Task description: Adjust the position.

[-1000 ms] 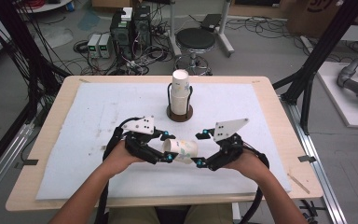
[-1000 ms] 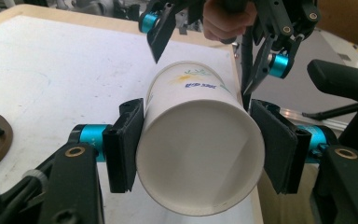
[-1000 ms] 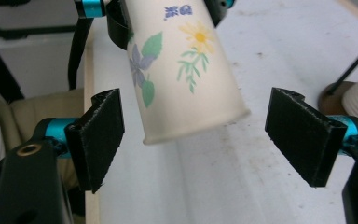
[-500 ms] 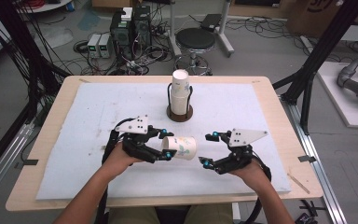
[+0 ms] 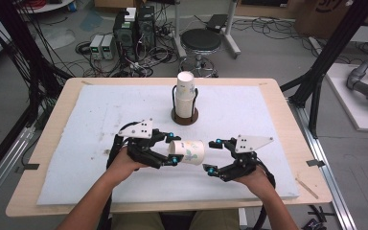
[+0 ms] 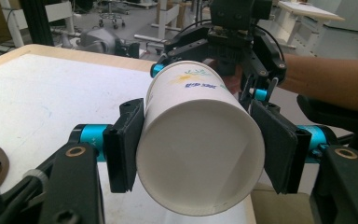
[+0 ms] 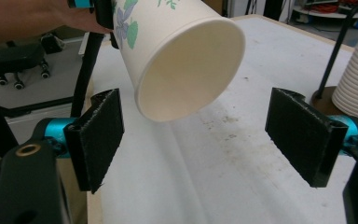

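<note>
Left tool (image 5: pixel 171 149) clamps paper cup (image 5: pixel 188 152), cup lying on its side above white mat (image 5: pixel 100 120), open mouth facing right. Right tool (image 5: pixel 212 156) just beside cup mouth, jaws spread wide, not touching cup. Stack of cups (image 5: pixel 185 96) stands upright in holder near table (image 5: pixel 43 139) far edge.
</note>
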The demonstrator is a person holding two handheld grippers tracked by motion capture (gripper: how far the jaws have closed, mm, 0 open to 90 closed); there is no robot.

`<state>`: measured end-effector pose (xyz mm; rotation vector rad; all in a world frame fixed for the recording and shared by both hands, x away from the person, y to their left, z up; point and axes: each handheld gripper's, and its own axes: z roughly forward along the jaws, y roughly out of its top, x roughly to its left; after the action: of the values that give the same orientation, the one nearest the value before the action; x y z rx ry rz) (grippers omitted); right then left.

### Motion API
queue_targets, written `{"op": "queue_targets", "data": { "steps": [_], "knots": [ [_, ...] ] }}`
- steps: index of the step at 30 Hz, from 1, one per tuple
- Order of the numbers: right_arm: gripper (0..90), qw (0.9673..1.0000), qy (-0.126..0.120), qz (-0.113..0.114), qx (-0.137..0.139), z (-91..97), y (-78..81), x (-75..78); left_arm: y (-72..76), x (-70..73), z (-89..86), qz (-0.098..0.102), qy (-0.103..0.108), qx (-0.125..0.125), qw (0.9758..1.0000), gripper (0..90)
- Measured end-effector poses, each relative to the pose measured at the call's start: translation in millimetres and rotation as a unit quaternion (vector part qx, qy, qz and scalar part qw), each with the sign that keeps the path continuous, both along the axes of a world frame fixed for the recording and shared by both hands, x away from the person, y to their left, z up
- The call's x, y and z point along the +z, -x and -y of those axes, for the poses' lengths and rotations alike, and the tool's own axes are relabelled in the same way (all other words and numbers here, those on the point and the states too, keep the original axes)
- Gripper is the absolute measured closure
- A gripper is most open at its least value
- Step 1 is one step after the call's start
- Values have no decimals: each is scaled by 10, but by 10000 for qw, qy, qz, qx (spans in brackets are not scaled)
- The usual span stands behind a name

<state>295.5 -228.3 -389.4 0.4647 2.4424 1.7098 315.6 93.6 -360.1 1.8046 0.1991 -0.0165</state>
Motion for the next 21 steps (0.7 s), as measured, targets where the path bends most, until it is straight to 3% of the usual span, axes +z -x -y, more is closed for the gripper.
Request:
{"op": "queue_targets", "data": {
  "steps": [16, 21],
  "knots": [
    [211, 9971, -90, -113, 745, -181, -77, -12, 47, 9, 12, 22, 156, -367, 9992, 377],
    [273, 9953, -173, -27, 952, -207, -87, -20, 51, -2, 5, 2, 227, -400, 9989, 377]
  ]
}}
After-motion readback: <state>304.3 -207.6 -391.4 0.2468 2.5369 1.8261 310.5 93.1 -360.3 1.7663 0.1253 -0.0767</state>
